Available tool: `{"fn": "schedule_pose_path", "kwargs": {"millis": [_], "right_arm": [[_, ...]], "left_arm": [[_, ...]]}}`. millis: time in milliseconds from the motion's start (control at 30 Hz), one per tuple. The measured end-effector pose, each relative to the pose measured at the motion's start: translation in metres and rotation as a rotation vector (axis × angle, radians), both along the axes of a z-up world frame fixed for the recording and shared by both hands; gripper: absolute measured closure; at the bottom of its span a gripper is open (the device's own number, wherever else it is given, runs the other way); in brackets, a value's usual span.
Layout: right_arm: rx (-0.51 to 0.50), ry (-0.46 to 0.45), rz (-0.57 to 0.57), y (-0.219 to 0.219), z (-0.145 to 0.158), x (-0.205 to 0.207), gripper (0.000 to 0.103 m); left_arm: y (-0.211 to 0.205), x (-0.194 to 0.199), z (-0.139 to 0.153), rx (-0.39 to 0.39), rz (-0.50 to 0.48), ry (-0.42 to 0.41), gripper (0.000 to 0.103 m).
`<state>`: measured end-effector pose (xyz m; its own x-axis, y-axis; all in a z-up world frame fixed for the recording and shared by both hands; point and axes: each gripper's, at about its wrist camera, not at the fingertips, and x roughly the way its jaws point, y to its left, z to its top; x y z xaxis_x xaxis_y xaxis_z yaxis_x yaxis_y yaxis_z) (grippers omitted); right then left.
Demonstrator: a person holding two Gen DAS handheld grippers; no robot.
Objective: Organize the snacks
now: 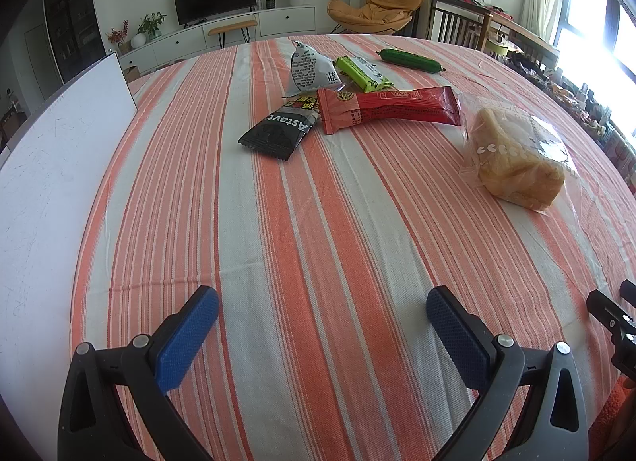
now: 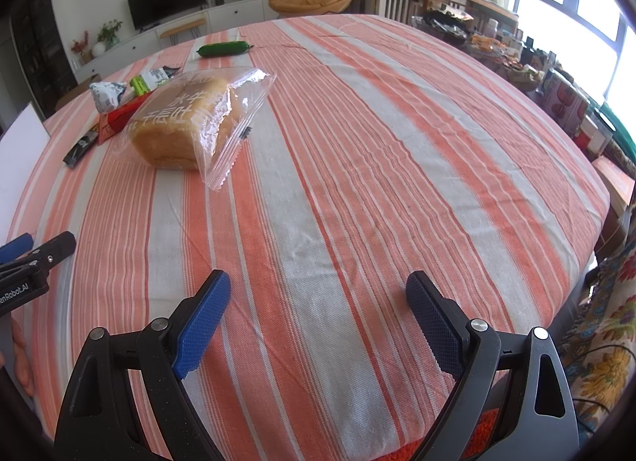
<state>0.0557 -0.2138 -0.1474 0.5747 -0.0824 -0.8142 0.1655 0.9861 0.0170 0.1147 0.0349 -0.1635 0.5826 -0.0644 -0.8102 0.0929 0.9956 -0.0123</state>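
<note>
Several snacks lie on the striped tablecloth (image 1: 318, 222). A bagged bread loaf (image 1: 516, 155) is at the right; it also shows in the right wrist view (image 2: 187, 123). A red packet (image 1: 389, 107), a black packet (image 1: 278, 131), a grey-white pouch (image 1: 312, 69), a green bar (image 1: 363, 71) and a green sausage (image 1: 411, 59) lie farther back. My left gripper (image 1: 322, 306) is open and empty near the table's front edge. My right gripper (image 2: 318, 294) is open and empty, to the right of the left one.
A white board (image 1: 59, 167) lies on the left part of the table. Chairs, a side table with clutter (image 2: 516, 55) and windows stand at the right. A TV cabinet (image 1: 222, 28) is beyond the far edge.
</note>
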Motion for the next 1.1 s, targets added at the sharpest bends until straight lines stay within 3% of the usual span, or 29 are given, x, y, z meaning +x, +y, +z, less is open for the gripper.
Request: {"fn": "schedule_pose_path", "kwargs": {"millis": [500, 667, 833, 1100], "right_arm": [[0.001, 0.000, 0.001, 0.000, 0.000, 0.000, 0.011], [0.000, 0.000, 0.001, 0.000, 0.000, 0.000, 0.011], [0.001, 0.000, 0.001, 0.000, 0.000, 0.000, 0.010], [0.000, 0.001, 0.005, 0.002, 0.000, 0.000, 0.009]], "left_arm": [[0.000, 0.000, 0.000, 0.000, -0.001, 0.000, 0.000], [0.001, 0.014, 0.005, -0.011, -0.029, 0.100, 0.000], [0.008, 0.025, 0.032, -0.074, -0.047, 0.107, 0.000], [0.005, 0.057, 0.064, -0.036, -0.112, 0.149, 0.000]]}}
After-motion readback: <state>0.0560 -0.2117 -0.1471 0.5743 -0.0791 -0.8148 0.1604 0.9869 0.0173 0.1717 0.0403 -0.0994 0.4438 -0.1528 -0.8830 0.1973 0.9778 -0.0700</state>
